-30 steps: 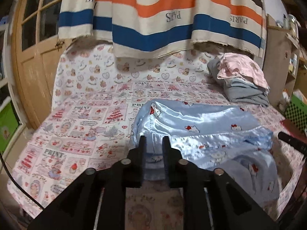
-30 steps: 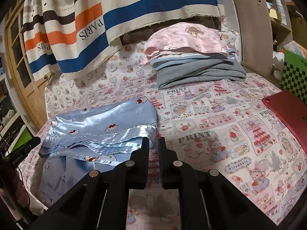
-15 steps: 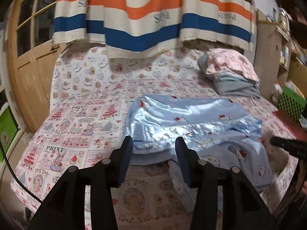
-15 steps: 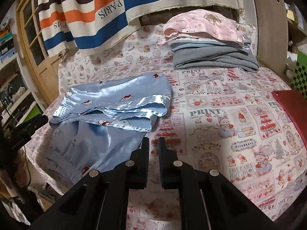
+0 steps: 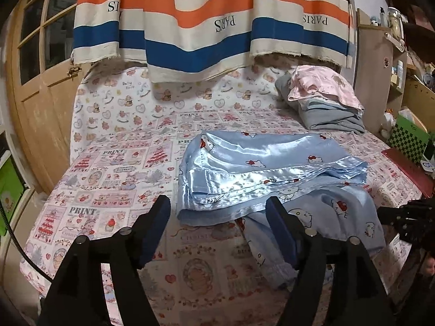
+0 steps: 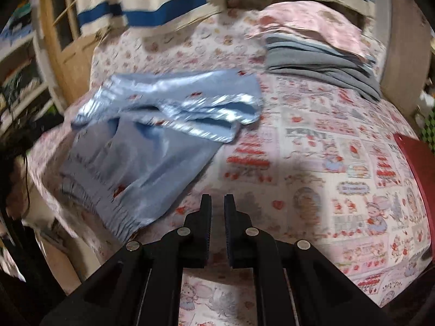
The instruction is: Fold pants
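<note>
Now left gripper [image 5: 217, 214] tilted down, fingers [image 5: 156, 221] spread

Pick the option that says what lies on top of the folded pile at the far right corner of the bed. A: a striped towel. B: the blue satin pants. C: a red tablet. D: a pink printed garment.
D: the folded pile is topped by a pink printed garment, with grey and blue layers beneath it.

Glossy pale-blue cartoon-cat pants [image 5: 261, 171] on pink-and-white picture-print sheet [image 5: 114, 174].
</note>
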`<move>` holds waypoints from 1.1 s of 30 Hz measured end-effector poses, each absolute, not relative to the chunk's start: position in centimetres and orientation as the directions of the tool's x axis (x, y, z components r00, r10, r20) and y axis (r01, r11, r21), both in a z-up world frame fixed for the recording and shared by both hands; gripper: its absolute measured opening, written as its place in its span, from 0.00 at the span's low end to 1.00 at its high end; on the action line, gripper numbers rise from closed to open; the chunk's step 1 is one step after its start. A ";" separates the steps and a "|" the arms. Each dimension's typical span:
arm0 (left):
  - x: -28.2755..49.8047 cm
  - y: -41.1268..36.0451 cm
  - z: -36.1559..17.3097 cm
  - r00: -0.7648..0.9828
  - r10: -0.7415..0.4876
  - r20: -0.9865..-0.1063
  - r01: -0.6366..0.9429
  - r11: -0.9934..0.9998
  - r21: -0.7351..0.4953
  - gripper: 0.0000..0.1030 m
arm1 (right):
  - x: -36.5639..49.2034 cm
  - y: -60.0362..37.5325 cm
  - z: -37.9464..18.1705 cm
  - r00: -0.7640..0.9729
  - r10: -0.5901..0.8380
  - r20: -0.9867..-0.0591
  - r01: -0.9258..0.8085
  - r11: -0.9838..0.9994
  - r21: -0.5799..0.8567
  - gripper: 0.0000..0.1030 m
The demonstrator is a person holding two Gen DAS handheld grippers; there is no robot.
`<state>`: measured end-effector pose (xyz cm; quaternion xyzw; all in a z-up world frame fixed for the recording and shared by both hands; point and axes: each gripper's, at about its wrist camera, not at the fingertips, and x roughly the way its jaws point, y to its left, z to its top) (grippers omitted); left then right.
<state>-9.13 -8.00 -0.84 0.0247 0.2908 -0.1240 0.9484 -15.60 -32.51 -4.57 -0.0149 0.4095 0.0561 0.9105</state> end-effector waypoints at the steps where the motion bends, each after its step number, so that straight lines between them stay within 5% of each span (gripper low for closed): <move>1: -9.0 -8.2 -0.9 0.800 -0.219 -0.559 0.250 0.968 -0.022 0.71 | -15.7 -31.8 -4.6 0.654 0.098 -0.750 -0.141 0.990 0.006 0.31; 3: -8.9 -8.6 -1.1 0.793 -0.224 -0.566 0.260 0.966 -0.019 0.71 | -15.9 -31.0 -4.4 0.659 0.125 -0.742 -0.180 0.984 0.006 0.52; 4: -8.8 -8.9 -1.2 0.789 -0.233 -0.569 0.271 0.962 -0.017 0.71 | -16.0 -30.6 -4.4 0.664 0.131 -0.737 -0.195 0.981 -0.001 0.54; 11: -10.1 -10.4 -0.9 0.755 -0.348 -0.556 0.409 0.912 -0.015 0.72 | -15.6 -29.7 -4.5 0.657 0.154 -0.738 -0.224 0.975 0.005 0.54; 25: -11.5 -11.8 -1.3 0.716 -0.334 -0.613 0.476 0.876 0.079 0.73 | -13.9 -29.2 -2.9 0.692 0.195 -0.695 -0.203 0.977 0.072 0.54; 33: -13.4 -9.6 -2.8 0.700 -0.362 -0.615 0.422 0.905 -0.052 0.72 | -15.1 -28.8 -2.0 0.722 0.181 -0.668 -0.188 0.980 0.062 0.54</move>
